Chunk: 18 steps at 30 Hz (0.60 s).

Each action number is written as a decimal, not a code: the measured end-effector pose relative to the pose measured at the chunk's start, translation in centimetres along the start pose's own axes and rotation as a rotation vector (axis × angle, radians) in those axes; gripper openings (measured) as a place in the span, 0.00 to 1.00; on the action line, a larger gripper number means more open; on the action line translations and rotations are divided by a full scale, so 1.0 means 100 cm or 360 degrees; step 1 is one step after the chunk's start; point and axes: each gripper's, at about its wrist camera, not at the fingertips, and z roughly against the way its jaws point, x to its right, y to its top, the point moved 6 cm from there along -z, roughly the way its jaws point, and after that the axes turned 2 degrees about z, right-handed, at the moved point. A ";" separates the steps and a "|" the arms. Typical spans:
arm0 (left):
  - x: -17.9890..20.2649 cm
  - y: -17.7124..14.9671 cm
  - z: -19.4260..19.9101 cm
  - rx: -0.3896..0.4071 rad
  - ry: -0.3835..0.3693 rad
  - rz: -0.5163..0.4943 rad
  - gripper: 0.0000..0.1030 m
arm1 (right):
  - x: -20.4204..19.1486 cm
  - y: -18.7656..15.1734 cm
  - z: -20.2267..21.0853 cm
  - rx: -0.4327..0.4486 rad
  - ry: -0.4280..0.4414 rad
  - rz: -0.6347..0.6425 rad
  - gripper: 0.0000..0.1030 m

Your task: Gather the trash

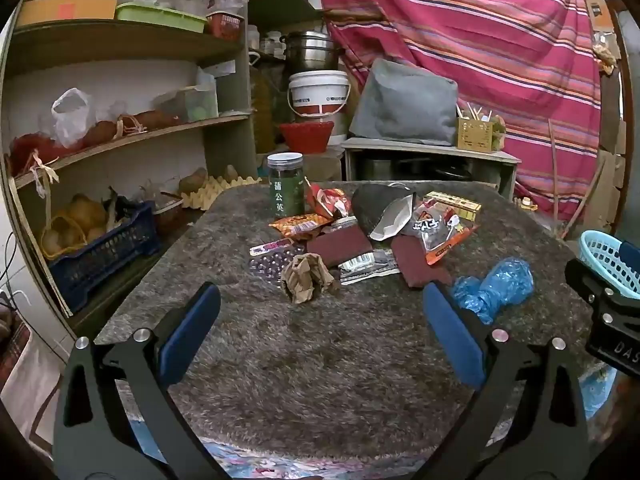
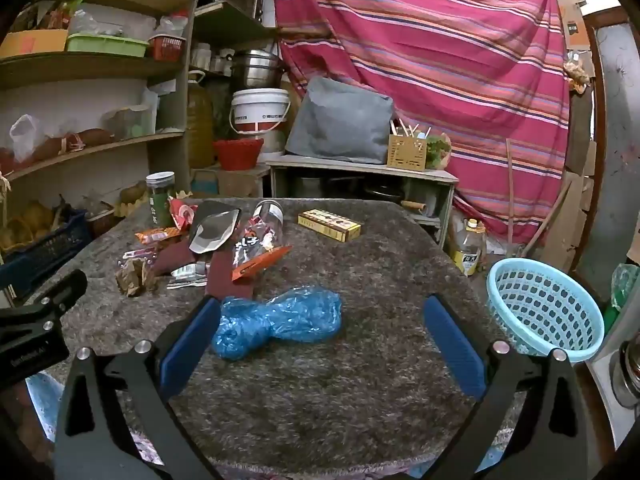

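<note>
Task barely begun: trash pile (image 1: 352,236) and blue plastic bag (image 2: 280,320) on table; blue basket (image 2: 544,312) looks empty (interior partly hidden). Left gripper (image 1: 320,336), right gripper (image 2: 320,336) both spread wide, holding nothing.

bench (image 2: 360,380): covered in shaggy grey-brown cloth, rough and matt
blue bag (image 2: 280,320): thin crinkled plastic, glossy
paper ball (image 1: 306,278): brown paper, crumpled and matt
basket (image 2: 548,308): pale blue perforated plastic, smooth
snack wrappers (image 1: 440,232): shiny printed foil
fingers (image 1: 192,336): padded in ribbed blue rubber, on matt black arms
</note>
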 end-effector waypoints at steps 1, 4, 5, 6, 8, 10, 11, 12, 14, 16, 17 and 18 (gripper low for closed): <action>0.000 0.000 0.000 0.0009 0.0002 0.0008 0.95 | 0.000 0.000 0.000 0.0000 -0.0003 0.0002 0.97; -0.001 0.001 0.001 0.0011 -0.0001 0.0004 0.95 | 0.001 0.000 0.000 0.0015 -0.0011 0.0001 0.96; -0.001 0.001 0.001 0.0011 -0.0006 0.0003 0.95 | 0.001 0.001 0.000 0.0017 -0.0014 0.0001 0.97; -0.002 0.003 0.005 0.0012 -0.0010 0.0003 0.95 | 0.001 0.001 -0.001 0.0018 -0.0016 -0.0001 0.97; -0.003 0.005 0.004 0.0019 -0.0014 0.0001 0.95 | 0.002 0.000 -0.003 0.0016 -0.0018 -0.0005 0.96; -0.005 0.006 0.004 0.0025 -0.0022 0.0004 0.95 | -0.001 0.002 0.002 0.0032 -0.0009 0.0005 0.96; -0.006 0.007 0.004 0.0021 -0.0031 0.0010 0.95 | -0.001 0.003 0.002 0.0032 -0.0009 0.0006 0.96; -0.005 0.007 0.004 0.0020 -0.0032 0.0011 0.95 | -0.002 0.003 0.001 0.0032 -0.0009 0.0009 0.97; -0.001 0.005 0.004 0.0022 -0.0034 -0.0008 0.95 | -0.003 0.003 0.001 0.0033 -0.0008 0.0009 0.96; -0.001 0.005 0.004 0.0022 -0.0029 -0.0004 0.95 | 0.000 0.002 0.002 0.0038 -0.0009 -0.0006 0.96; -0.002 0.005 0.004 0.0019 -0.0033 -0.0002 0.95 | 0.000 0.001 0.002 0.0038 -0.0007 -0.0007 0.96; -0.001 0.004 0.004 0.0022 -0.0035 -0.0002 0.95 | -0.001 0.001 0.002 0.0038 -0.0007 -0.0008 0.96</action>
